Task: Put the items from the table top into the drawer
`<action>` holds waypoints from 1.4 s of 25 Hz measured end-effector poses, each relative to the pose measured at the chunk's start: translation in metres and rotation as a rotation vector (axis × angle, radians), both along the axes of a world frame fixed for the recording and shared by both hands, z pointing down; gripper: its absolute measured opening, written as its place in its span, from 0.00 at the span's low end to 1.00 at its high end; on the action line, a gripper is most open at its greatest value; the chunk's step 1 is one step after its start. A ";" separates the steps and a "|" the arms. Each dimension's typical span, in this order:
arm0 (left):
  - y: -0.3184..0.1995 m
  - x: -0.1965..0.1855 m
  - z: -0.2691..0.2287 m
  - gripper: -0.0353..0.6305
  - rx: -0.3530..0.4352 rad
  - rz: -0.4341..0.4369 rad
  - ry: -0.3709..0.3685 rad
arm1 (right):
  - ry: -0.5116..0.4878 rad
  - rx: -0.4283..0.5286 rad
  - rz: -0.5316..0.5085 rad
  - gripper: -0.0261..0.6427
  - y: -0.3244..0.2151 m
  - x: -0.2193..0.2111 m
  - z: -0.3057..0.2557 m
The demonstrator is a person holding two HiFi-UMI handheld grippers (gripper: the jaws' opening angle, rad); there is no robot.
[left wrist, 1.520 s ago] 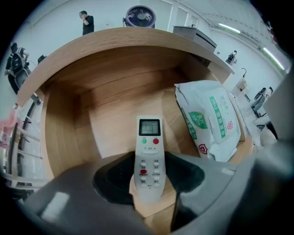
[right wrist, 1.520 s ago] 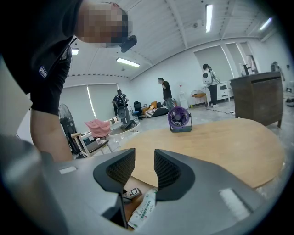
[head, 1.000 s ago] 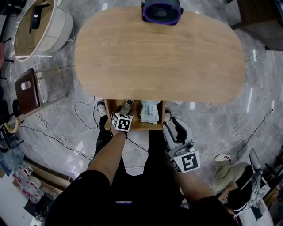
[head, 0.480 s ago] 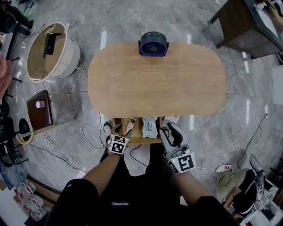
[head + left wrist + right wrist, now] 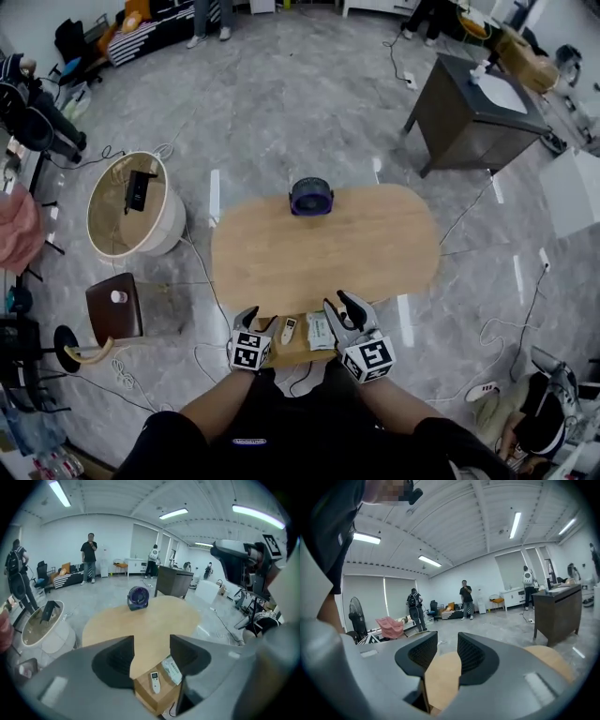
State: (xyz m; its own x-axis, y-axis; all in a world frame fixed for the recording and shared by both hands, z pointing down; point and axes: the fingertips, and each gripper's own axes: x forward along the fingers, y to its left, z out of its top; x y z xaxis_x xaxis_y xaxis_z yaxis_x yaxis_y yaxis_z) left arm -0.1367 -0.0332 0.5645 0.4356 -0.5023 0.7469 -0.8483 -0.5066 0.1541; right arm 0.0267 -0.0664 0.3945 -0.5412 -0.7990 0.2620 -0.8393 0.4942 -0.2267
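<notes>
Head view is showing you holding the left gripper [image 5: 255, 321] and right gripper [image 5: 339, 306] over the open drawer [image 5: 292, 357] at the worktop's [image 5: 328, 253] near edge, fingers apart, gripping nothing. Remote control [image 5: 289, 329] and tissue pack [image 5: 320, 331] are lying inside. The fan [image 5: 310, 196] is standing at the far edge: overreaching is risking pushing it off. Bare worktop between is giving free room.

Drawer [image 5: 300, 349]: far part covered by the bench [image 5: 323, 248] edge; sides overlapped by the left hand-held gripper [image 5: 255, 321] and right hand-held gripper [image 5: 339, 305]. Remote [image 5: 289, 329]: buttons too small to be read. Packet [image 5: 318, 330]: print illegible.
</notes>
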 end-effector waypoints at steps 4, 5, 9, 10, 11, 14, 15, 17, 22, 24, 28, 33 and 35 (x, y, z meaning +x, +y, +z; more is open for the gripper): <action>-0.013 0.001 -0.061 0.43 0.077 0.010 0.050 | 0.004 0.066 -0.002 0.28 -0.019 -0.005 -0.054; -0.020 0.001 -0.080 0.43 0.107 0.011 0.064 | 0.002 0.085 0.002 0.28 -0.024 -0.005 -0.070; -0.045 -0.004 -0.161 0.42 0.244 0.003 0.117 | -0.004 0.168 0.015 0.29 -0.032 -0.004 -0.130; -0.051 -0.005 -0.183 0.42 0.280 -0.001 0.133 | -0.006 0.190 0.023 0.29 -0.034 -0.003 -0.144; -0.058 -0.006 -0.205 0.41 0.316 -0.003 0.151 | -0.010 0.209 0.032 0.29 -0.036 -0.002 -0.158; -0.073 -0.008 -0.269 0.37 0.419 -0.002 0.206 | -0.034 0.254 0.036 0.28 -0.042 -0.001 -0.195; -0.076 -0.009 -0.289 0.36 0.453 0.000 0.221 | -0.042 0.271 0.031 0.28 -0.042 -0.001 -0.209; -0.084 -0.014 -0.327 0.35 0.524 0.001 0.247 | -0.050 0.317 0.023 0.28 -0.044 0.002 -0.237; -0.098 -0.025 -0.409 0.32 0.679 -0.011 0.302 | -0.053 0.412 -0.003 0.28 -0.045 0.009 -0.289; -0.101 -0.028 -0.436 0.32 0.726 -0.006 0.317 | -0.050 0.437 -0.017 0.28 -0.048 0.001 -0.300; -0.110 -0.030 -0.477 0.29 0.781 0.021 0.329 | -0.048 0.462 -0.061 0.26 -0.058 -0.027 -0.322; -0.111 -0.022 -0.501 0.11 0.803 0.083 0.344 | -0.066 0.490 -0.104 0.25 -0.064 -0.053 -0.340; -0.108 -0.020 -0.507 0.07 0.820 0.111 0.342 | -0.071 0.501 -0.129 0.24 -0.066 -0.064 -0.345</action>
State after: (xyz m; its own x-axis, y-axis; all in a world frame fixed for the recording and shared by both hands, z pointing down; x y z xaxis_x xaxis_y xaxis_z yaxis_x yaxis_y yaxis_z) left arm -0.1564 -0.1411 0.0572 0.6468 -0.7627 -0.0076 -0.7617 -0.6454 -0.0572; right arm -0.0371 -0.1324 0.0498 -0.6459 -0.7427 -0.1767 -0.7557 0.6548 0.0098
